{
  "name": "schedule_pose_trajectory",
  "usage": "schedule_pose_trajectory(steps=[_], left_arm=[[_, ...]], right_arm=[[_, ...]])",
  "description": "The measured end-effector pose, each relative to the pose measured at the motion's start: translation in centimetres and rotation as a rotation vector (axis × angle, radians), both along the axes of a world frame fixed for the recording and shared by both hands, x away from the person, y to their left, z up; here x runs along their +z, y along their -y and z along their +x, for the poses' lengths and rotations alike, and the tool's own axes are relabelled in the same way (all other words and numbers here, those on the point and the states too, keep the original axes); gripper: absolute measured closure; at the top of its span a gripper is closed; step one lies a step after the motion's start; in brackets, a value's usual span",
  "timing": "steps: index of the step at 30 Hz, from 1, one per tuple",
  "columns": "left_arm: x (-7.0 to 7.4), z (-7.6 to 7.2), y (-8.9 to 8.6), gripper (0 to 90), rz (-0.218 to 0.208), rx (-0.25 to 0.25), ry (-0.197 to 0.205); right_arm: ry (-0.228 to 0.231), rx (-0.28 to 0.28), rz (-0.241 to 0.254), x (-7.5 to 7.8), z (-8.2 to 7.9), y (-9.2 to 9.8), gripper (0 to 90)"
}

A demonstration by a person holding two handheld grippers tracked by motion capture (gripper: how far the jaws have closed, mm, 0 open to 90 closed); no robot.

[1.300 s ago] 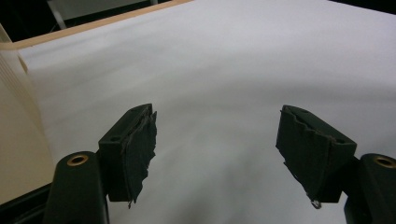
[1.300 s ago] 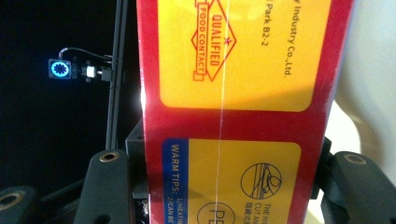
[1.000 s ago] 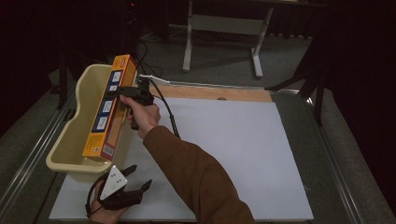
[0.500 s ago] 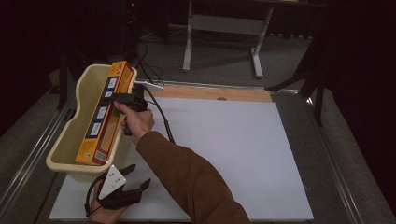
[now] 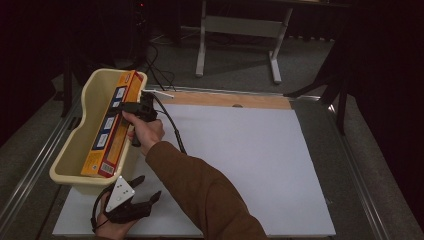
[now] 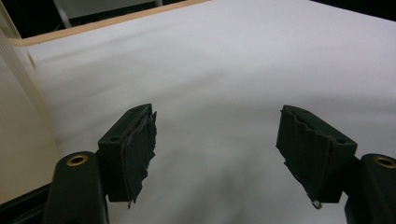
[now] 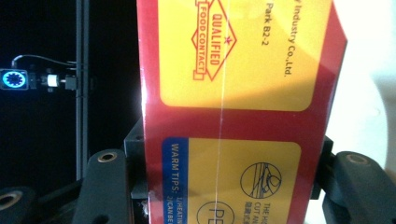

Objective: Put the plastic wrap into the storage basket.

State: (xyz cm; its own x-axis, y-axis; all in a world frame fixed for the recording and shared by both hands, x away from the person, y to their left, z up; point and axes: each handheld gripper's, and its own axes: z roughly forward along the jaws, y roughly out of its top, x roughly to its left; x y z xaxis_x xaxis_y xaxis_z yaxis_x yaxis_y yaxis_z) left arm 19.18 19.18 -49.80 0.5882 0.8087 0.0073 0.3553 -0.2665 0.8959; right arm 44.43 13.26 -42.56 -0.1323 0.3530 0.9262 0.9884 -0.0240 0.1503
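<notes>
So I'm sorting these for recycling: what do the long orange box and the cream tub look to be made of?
The long orange box looks like printed cardboard under glossy clear film: the right gripper view shows sheen and a thin seam line across its print. The cream tub looks like moulded plastic, smooth and matt, with a rolled rim. Neither is certain from looks alone.

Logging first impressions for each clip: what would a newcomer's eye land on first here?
The long orange-and-red cardboard box stands out, lying lengthwise in the cream plastic tub at the table's left edge, with the right gripper shut on it. Next comes the broad white sheet covering the table, where the left gripper rests open near the front left corner.
</notes>
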Motion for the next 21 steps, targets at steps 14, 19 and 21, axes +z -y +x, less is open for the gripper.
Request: schedule_pose_trajectory(steps=[14,19,21], left_arm=[[0.02,-0.03,0.00,28.9,-0.001,-0.003,0.001],[0.02,-0.07,0.00,29.8,0.000,0.000,0.002],[0.01,-0.07,-0.01,30.2,0.001,0.000,0.001]], right_arm=[[-0.006,-0.026,-0.075,0.37,-0.23,-0.25,39.0],[-0.004,-0.030,-0.109,0.42,-0.28,-0.18,38.4],[-0.004,-0.036,-0.127,0.34,-0.30,-0.21,37.8]])
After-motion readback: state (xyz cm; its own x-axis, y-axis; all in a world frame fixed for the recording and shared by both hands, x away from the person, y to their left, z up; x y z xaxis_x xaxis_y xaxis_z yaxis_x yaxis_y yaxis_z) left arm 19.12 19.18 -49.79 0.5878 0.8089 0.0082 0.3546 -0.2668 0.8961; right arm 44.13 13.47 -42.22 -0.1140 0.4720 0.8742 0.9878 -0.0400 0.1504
